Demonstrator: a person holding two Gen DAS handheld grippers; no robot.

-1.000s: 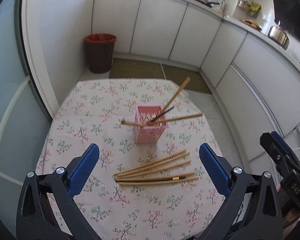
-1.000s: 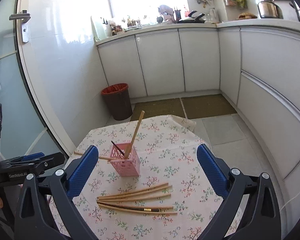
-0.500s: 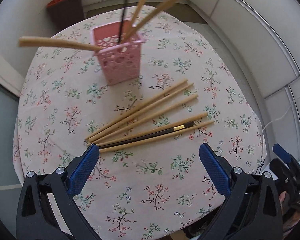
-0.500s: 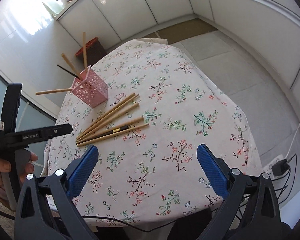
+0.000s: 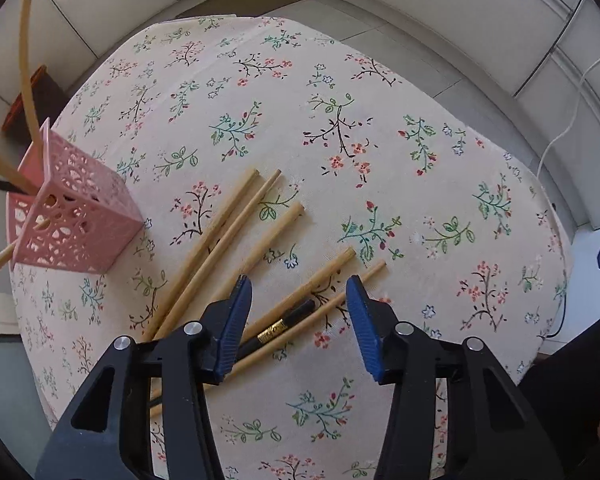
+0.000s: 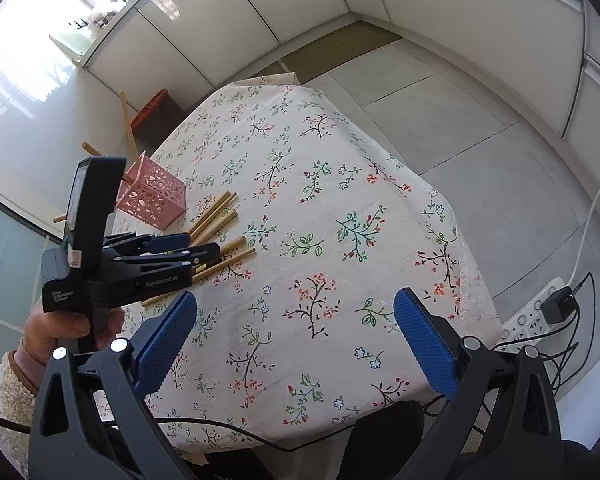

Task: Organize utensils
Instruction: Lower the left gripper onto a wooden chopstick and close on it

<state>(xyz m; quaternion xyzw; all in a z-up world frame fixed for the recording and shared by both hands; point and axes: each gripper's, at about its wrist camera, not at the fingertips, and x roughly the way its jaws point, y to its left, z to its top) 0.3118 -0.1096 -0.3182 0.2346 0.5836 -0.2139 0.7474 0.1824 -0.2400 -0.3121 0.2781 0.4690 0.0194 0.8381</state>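
Note:
Several wooden chopsticks (image 5: 236, 224) and one black chopstick with a gold band (image 5: 284, 322) lie fanned on the floral tablecloth (image 5: 340, 128). A pink perforated holder (image 5: 72, 216) with a few chopsticks in it stands at the left. My left gripper (image 5: 298, 300) is open, low over the near chopsticks, its fingers either side of the black one and two wooden ones. It also shows in the right wrist view (image 6: 204, 250) over the chopsticks (image 6: 220, 216) beside the holder (image 6: 152, 198). My right gripper (image 6: 296, 336) is open and empty above the table's near side.
The small table (image 6: 380, 200) stands on a tiled floor with white cabinets (image 6: 228, 12) around it. A red-rimmed bin (image 6: 152, 110) sits behind the holder. A power strip with cables (image 6: 540, 316) lies on the floor at the right.
My left gripper has dropped down and forward onto the loose chopsticks and its jaws have narrowed. My right gripper has tilted down further over the table.

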